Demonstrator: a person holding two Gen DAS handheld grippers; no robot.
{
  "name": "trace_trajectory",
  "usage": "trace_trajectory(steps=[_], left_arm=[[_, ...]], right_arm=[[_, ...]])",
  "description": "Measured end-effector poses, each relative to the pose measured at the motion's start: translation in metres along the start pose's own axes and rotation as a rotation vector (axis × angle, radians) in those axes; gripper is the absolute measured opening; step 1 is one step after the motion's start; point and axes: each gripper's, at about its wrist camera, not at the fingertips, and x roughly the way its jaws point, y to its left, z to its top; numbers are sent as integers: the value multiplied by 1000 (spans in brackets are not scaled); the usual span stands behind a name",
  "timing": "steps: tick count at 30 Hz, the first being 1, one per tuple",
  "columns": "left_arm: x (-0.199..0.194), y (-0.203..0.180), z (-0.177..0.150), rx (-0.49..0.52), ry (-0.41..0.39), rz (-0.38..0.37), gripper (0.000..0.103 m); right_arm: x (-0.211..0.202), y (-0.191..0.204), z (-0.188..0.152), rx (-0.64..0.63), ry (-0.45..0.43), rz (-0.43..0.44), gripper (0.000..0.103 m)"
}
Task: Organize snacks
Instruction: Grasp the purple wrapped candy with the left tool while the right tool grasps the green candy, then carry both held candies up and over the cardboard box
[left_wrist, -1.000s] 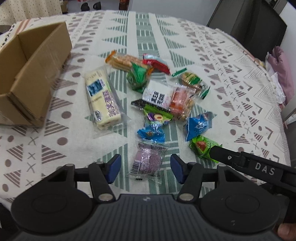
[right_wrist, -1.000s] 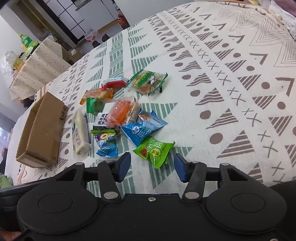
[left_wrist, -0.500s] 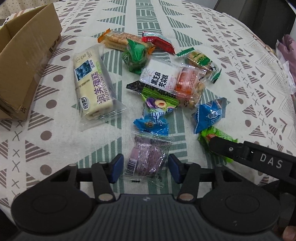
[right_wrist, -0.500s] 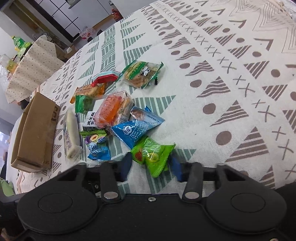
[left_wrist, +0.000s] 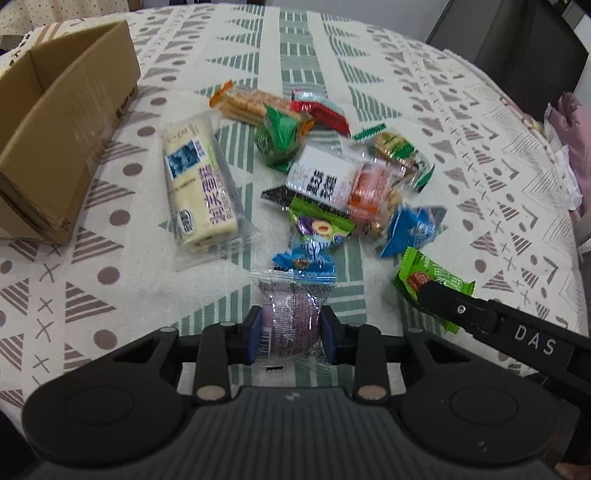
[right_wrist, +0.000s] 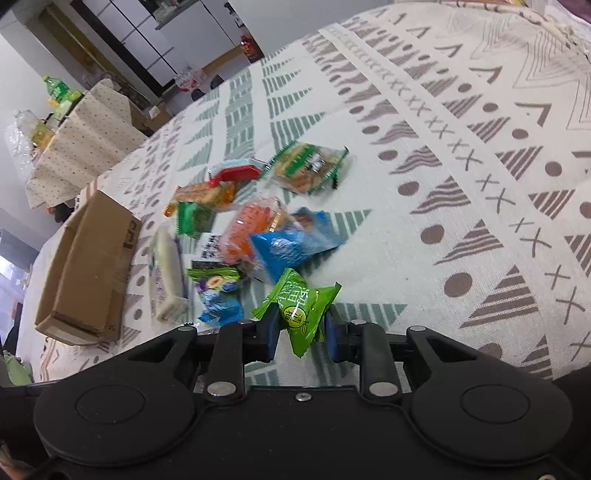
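Observation:
A heap of wrapped snacks lies on the patterned tablecloth (left_wrist: 461, 122). My left gripper (left_wrist: 290, 334) is shut on a purple snack pack (left_wrist: 290, 314) at the near end of the heap. My right gripper (right_wrist: 301, 326) is shut on a bright green snack pack (right_wrist: 301, 306), which looks raised a little off the cloth; the same green snack pack (left_wrist: 428, 275) shows in the left wrist view under the right gripper's finger (left_wrist: 458, 308). An open cardboard box (left_wrist: 62, 122) stands to the left, also visible as the cardboard box (right_wrist: 90, 266) in the right wrist view.
Loose in the heap are a long cream cake bar (left_wrist: 197, 184), a blue pack (left_wrist: 412, 230), an orange cake pack (left_wrist: 371, 184), biscuits (left_wrist: 247, 101) and a red pack (left_wrist: 321, 112). A dark chair (left_wrist: 517, 55) stands beyond the table's far right edge.
Both grippers have closed: the left one onto the purple pack, the right one onto the green pack, which has lifted slightly. Both had moved in towards the heap.

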Motion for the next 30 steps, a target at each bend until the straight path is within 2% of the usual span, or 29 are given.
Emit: trace_trajectory(steps=[15,30], left_arm=[[-59,24,14,-22,-129,-27,32],[-106,74,24,-104,-249,-12,32]], right_arm=[[-28,48,3,-63,-93,39,24],[-34,112,1,-144,-144,70,24]])
